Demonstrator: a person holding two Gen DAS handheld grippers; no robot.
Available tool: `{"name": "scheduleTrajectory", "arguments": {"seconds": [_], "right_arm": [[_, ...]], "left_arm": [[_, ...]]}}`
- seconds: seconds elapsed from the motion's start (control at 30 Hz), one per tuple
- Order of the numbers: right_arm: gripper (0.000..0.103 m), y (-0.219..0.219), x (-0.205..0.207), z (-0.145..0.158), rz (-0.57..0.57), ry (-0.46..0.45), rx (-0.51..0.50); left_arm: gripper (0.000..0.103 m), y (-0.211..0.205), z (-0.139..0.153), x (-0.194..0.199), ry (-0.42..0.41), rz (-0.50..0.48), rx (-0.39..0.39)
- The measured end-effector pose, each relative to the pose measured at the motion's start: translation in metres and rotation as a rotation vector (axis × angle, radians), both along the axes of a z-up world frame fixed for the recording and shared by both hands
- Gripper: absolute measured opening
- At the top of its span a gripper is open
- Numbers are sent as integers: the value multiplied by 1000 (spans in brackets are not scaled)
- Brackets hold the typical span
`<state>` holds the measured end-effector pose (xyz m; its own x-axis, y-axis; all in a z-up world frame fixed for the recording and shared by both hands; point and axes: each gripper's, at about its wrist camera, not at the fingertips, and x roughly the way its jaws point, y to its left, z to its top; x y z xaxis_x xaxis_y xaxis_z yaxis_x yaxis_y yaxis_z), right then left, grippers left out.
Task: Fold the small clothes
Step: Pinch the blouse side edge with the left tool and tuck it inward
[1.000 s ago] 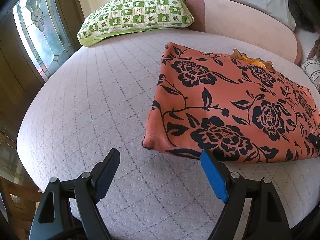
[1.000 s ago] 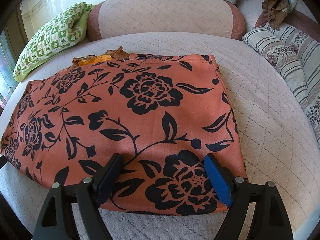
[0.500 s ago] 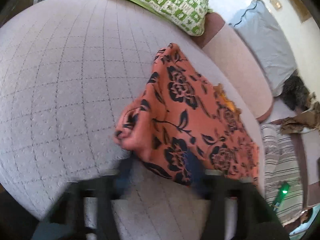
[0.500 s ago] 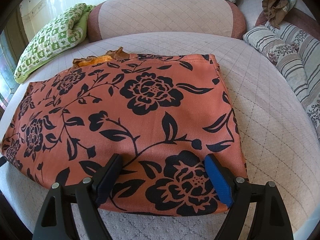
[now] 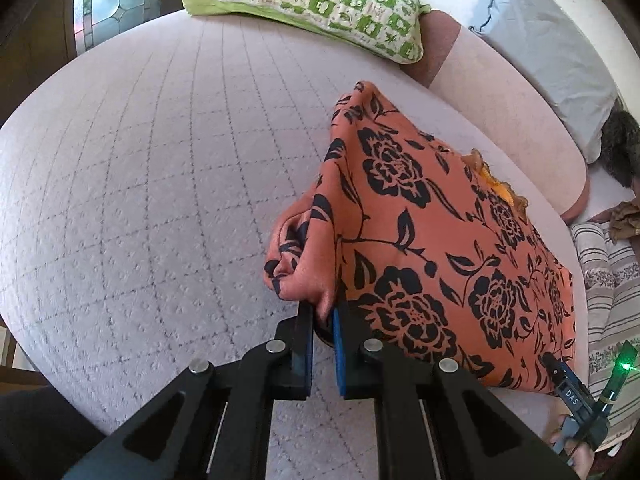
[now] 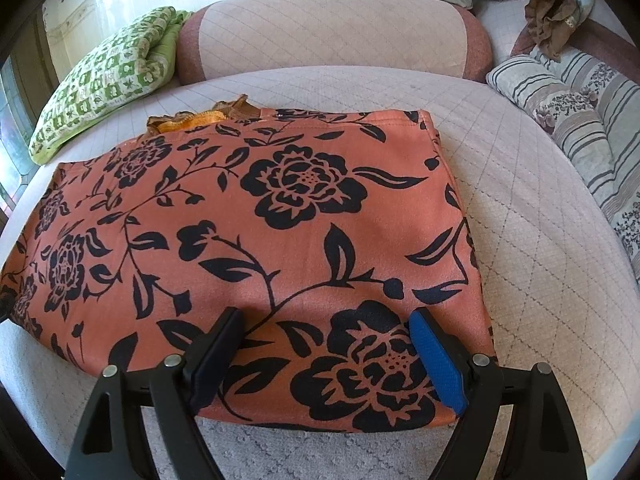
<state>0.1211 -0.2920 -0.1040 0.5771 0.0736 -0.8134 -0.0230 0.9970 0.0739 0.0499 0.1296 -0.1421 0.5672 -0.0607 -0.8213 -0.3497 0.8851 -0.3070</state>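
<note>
An orange cloth with black flowers lies folded on the quilted bed. My left gripper has the cloth's near left corner between its jaws, which are closing. The pads pinch the fabric, and it bunches up just above them. My right gripper stands open over the cloth's near right edge, its fingers spread wide above the fabric without gripping it. A bit of orange-yellow garment pokes out from under the cloth's far edge.
A green checked pillow lies at the far left of the bed. A pink bolster runs along the back. Striped cushions sit on the right. A window is beyond the left edge.
My left gripper went from wide open to pinched on the cloth's corner and rolled as it closed. The corner is now bunched and raised. The right gripper has not moved.
</note>
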Motion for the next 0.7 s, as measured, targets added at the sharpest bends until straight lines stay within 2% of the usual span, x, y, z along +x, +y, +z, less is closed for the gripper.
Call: {"name": "scheduleTrajectory", "arguments": {"seconds": [0.2, 0.33, 0.43, 0.53, 0.63, 0.67, 0.7], "right_arm": [[87, -5, 3, 5, -1, 23, 36], [87, -13, -9, 24, 1, -4, 99], [87, -17, -19, 42, 8, -48, 134], [87, -21, -16, 53, 13, -67, 202], [87, -26, -3, 37, 9, -23, 280], [87, -28, 4, 23, -2, 23, 298], [88, -34, 14, -1, -33, 115, 313]], "left_arm": [[13, -1, 12, -7, -10, -3, 38], [24, -3, 25, -15, -40, -3, 108], [41, -5, 34, -17, -67, 6, 152], [42, -5, 39, -16, -76, 10, 171], [42, -4, 41, -15, -70, 13, 177], [42, -4, 41, -14, -68, 16, 180], [42, -3, 42, -14, -65, 18, 181]]}}
